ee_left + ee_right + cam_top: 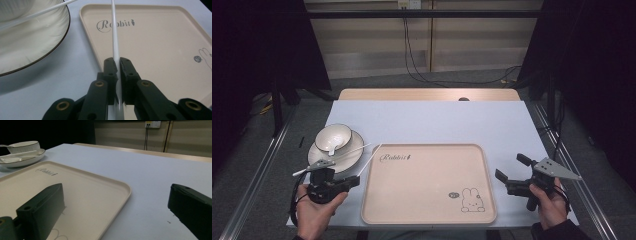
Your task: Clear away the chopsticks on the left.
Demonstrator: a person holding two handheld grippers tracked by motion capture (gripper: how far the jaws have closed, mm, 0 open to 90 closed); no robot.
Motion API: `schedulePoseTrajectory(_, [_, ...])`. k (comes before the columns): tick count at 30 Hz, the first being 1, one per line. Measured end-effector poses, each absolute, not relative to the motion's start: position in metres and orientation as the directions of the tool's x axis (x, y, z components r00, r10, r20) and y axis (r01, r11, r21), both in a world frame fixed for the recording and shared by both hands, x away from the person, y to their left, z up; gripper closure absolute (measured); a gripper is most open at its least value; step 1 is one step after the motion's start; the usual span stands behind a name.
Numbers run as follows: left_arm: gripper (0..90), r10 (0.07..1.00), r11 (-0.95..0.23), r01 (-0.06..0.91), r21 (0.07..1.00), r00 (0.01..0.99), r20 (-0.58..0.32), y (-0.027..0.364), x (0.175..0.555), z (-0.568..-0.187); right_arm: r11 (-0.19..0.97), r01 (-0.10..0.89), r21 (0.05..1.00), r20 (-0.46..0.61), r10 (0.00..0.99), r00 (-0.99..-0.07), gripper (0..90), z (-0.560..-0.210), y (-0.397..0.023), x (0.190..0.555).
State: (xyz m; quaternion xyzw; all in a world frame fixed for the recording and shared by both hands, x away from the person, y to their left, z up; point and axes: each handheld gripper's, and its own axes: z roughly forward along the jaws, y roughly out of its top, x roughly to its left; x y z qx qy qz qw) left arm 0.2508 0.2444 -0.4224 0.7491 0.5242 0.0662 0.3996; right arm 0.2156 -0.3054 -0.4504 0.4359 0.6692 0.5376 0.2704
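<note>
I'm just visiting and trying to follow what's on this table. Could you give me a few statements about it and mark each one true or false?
1. The left gripper is shut on a thin white chopstick. True.
2. The right gripper grips the tray. False: its jaws stand wide apart, holding nothing, to the right of the tray.
3. The bowl sits on the plate. True.
4. The bowl and plate stand inside the tray. False: they stand on the table to its left.
5. The tray bears a rabbit drawing. True.
</note>
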Motion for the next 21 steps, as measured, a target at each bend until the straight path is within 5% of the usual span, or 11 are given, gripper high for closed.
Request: schedulePoseTrajectory(21, [84.2,0.891,-0.043,0.801,0.597,0.301,-0.339,0.201,0.271,-0.455,0.042,0.292,0.956,0.108,0.871,-0.479,0.6,-0.451,-0.305,0.216])
